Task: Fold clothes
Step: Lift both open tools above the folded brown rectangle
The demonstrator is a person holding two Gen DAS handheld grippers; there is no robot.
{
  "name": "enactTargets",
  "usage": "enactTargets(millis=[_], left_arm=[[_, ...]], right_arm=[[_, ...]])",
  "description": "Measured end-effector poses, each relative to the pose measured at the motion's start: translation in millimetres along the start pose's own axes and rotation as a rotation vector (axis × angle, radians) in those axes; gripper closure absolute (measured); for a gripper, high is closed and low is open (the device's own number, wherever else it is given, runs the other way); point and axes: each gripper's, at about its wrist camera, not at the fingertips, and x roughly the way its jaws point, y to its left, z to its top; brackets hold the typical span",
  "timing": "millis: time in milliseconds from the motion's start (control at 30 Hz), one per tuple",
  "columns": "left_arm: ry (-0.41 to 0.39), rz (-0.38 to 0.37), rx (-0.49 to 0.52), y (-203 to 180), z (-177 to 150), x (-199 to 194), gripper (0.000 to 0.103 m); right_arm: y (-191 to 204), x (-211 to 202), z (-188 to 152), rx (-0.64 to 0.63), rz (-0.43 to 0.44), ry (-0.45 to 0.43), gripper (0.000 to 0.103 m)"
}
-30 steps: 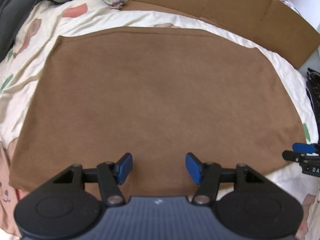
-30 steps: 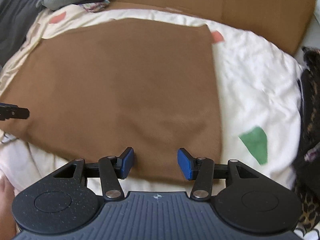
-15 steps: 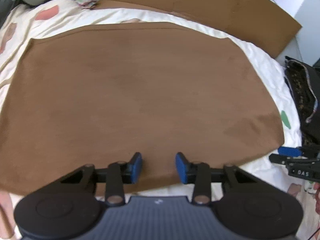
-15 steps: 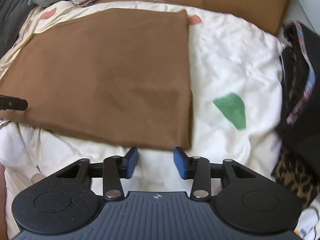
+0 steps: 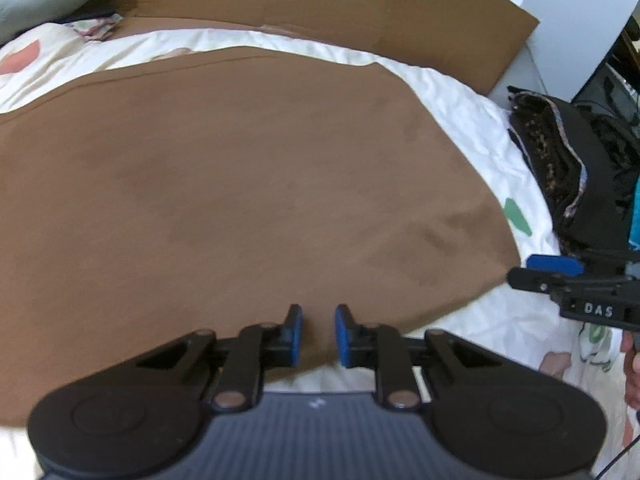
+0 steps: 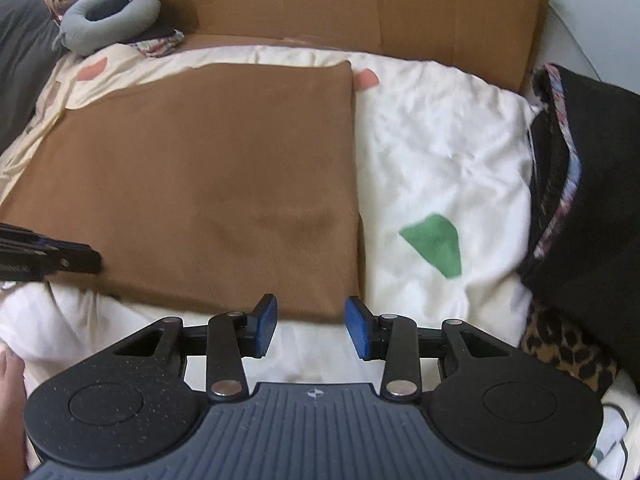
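One brown cloth [image 6: 208, 168], two tools [image 5: 318, 336] [image 6: 311, 326], one neck pillow [image 6: 108, 20], one cardboard sheet [image 6: 360, 4].

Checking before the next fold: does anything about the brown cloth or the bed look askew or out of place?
Nothing stands out. The brown cloth lies flat on the white sheet with straight edges and only faint creases near its near right corner. The dark clothes pile sits apart, at the sheet's right edge.

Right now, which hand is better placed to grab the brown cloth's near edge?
Left: its tool straddles the brown cloth edge, jaws narrowing. The right tool sits just short of the near right corner.
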Motion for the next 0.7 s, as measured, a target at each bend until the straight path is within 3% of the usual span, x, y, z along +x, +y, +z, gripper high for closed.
enactTargets(millis=[200, 367, 467, 700], left_arm=[[0.022, -0.001, 0.026, -6, -9, 13, 0.085], [0.012, -0.003, 0.048, -2, -20, 0, 0.085], [-0.007, -0.002, 0.022, 4, -20, -11, 0.085], [-0.037, 0.082, -0.078, 29, -21, -22, 0.085]], right_arm=[[13, 14, 13, -0.004, 0.013, -0.012, 0.058], [33, 22, 14, -0.011, 0.055, -0.012, 0.058], [49, 21, 15, -0.033, 0.093, -0.02, 0.058], [86, 24, 18, -0.121, 0.17, -0.014, 0.058]])
